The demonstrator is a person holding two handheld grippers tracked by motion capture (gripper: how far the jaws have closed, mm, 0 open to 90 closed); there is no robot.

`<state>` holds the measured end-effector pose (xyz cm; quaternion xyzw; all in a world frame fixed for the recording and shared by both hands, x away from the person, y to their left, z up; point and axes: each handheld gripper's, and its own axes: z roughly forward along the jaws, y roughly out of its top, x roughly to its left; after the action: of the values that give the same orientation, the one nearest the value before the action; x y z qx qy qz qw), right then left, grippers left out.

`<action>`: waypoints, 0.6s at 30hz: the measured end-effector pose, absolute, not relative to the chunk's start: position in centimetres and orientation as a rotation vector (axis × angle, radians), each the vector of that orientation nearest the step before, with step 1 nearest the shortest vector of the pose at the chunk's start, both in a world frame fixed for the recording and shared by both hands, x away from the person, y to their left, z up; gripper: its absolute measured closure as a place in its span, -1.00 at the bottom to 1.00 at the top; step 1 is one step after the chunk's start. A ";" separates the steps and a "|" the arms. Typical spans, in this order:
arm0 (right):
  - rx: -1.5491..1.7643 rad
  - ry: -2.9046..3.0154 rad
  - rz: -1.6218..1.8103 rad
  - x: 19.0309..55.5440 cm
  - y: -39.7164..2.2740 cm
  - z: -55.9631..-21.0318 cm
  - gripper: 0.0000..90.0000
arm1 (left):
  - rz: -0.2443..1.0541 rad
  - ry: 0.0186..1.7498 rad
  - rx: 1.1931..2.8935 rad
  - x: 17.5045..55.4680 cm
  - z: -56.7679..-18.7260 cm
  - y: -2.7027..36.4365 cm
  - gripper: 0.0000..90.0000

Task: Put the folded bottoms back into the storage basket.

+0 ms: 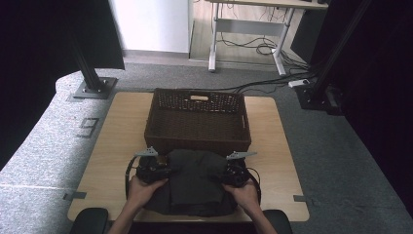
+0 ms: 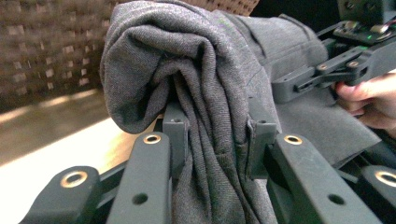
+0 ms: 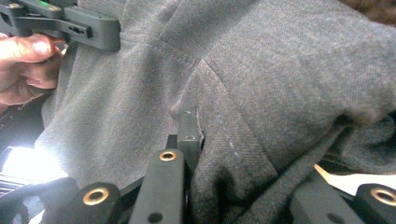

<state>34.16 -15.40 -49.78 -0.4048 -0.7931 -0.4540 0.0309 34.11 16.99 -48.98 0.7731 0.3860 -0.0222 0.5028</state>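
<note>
A folded dark grey garment (image 1: 195, 181) lies at the near middle of the wooden table (image 1: 117, 141), just in front of a brown wicker basket (image 1: 197, 122). My left gripper (image 1: 163, 170) holds the garment's left side, and in the left gripper view its jaws pinch a thick bunch of the grey cloth (image 2: 205, 107). At the garment's right side my right gripper (image 1: 226, 173) is shut on a fold of the same cloth (image 3: 261, 93). The person's hands (image 1: 143, 190) hold both grippers from the near edge.
The wicker basket has a handle slot in its far wall and nothing visible inside it. Black frame posts (image 1: 90, 73) stand at the table's far left and far right. A desk with trailing cables (image 1: 263, 46) stands beyond on the grey carpet.
</note>
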 end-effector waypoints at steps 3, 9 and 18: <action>-1.234 -2.462 -1.424 34.1 -15.6 -48.7 0.64 | -0.025 0.913 1.875 34.2 -47.9 16.9 0.52; -1.211 -2.472 -1.477 34.3 -15.9 -46.6 0.64 | 0.010 0.890 1.870 34.6 -45.9 16.9 0.52; -1.189 -2.504 -1.545 34.7 -16.3 -43.6 0.64 | 0.038 0.854 1.850 35.2 -43.2 16.7 0.52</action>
<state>34.69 -16.32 -43.60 -0.3747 -0.7890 -0.4866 -0.0161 35.25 16.66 -43.19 0.7731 0.3567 0.0158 0.5242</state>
